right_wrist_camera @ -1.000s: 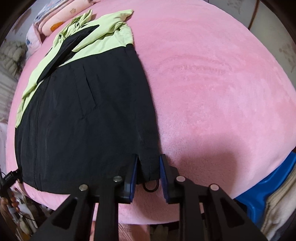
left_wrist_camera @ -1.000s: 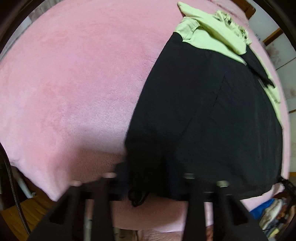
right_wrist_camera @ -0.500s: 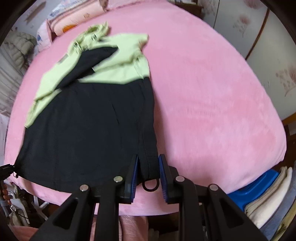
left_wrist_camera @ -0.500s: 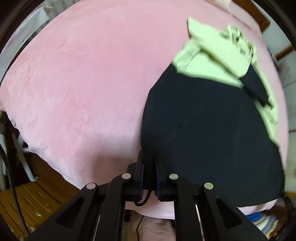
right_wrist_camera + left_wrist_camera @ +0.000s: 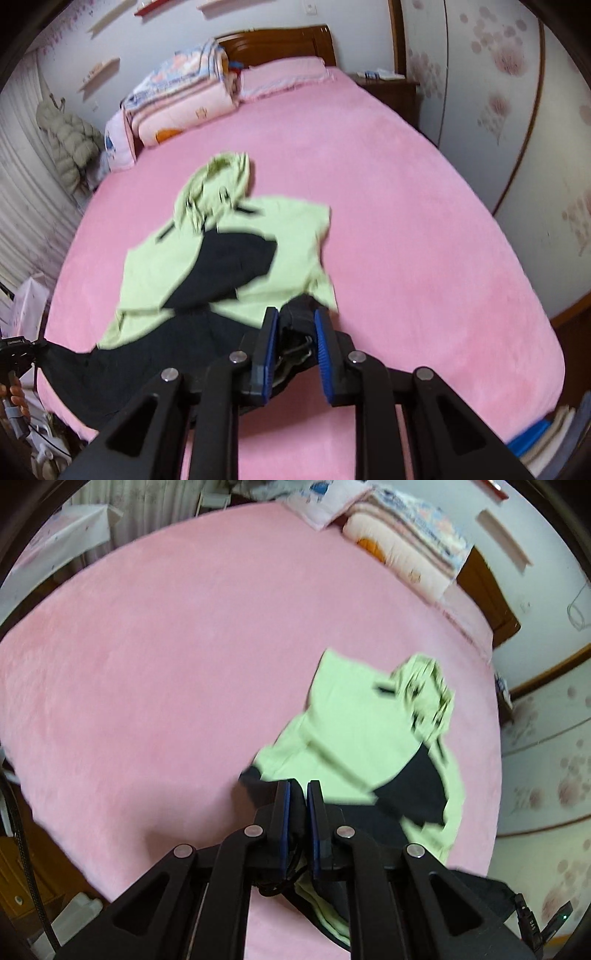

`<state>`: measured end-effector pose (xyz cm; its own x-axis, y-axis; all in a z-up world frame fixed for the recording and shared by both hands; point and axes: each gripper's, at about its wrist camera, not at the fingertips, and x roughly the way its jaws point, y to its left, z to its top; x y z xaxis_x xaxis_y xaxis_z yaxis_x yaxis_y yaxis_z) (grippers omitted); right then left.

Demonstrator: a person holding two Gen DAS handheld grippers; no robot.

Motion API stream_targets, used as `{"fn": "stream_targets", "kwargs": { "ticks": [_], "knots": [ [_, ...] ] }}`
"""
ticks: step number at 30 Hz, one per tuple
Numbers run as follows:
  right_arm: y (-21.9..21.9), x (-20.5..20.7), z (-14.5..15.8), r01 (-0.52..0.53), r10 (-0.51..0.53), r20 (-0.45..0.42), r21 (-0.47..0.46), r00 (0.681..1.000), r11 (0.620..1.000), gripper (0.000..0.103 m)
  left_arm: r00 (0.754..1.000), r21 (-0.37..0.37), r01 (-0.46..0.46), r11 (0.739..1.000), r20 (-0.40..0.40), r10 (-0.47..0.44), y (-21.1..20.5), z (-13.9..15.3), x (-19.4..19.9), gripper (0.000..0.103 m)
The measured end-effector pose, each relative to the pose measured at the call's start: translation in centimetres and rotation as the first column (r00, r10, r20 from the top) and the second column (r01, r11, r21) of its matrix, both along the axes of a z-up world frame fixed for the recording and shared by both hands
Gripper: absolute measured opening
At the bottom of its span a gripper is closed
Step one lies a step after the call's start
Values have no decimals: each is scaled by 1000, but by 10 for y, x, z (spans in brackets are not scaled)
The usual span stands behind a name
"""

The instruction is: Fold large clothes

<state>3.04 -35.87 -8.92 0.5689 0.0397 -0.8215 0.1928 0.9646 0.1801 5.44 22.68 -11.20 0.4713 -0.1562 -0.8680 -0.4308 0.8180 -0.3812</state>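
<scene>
Jacket [image 5: 229,258], black and lime, lies on the pink bed [image 5: 406,221], its black hem raised. Left gripper [image 5: 298,794] and right gripper [image 5: 293,325] each clamp one hem corner between narrow jaws.

The jacket [image 5: 221,258] lies on the bed [image 5: 406,221], its hood [image 5: 218,181] toward the headboard [image 5: 280,40]. Its hem is raised off the bed at the near edge, one corner between the jaws of the left gripper [image 5: 297,805], the other between those of the right gripper [image 5: 295,332]. A sleeve [image 5: 229,266] lies across the jacket's upper part. Folded quilts [image 5: 177,99] are stacked at the head of the bed, with a pillow [image 5: 284,77] to their right. A padded coat [image 5: 70,147] hangs left of the bed.
</scene>
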Motion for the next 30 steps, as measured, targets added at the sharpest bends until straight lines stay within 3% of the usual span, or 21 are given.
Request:
{"fn": "stream_targets", "kwargs": {
  "ticks": [6,11,18,26,29,30],
  "knots": [
    [-15,94,11,-17,16,51,8,999,1000,17,998,73,-56,996,34,53,-6,35,84,7],
    [-28,171,-13,-19,19,22,6,1000,1000,16,998,153,-69,986,11,68,-20,28,155,7],
    [-37,252,-70,26,-27,-47,-16,999,1000,15,998,262,15,965,-68,3,-45,-29,243,7],
    [-33,319,-142,115,-128,-133,-105,983,988,15,986,297,127,946,-145,-87,-63,-117,324,7],
    [-35,334,-164,149,-165,-161,-108,973,983,19,981,300,156,941,-159,-112,-68,-144,347,15],
    [-38,337,-172,164,-179,-176,-93,968,982,25,979,292,164,942,-162,-120,-68,-151,353,26]
  ]
}}
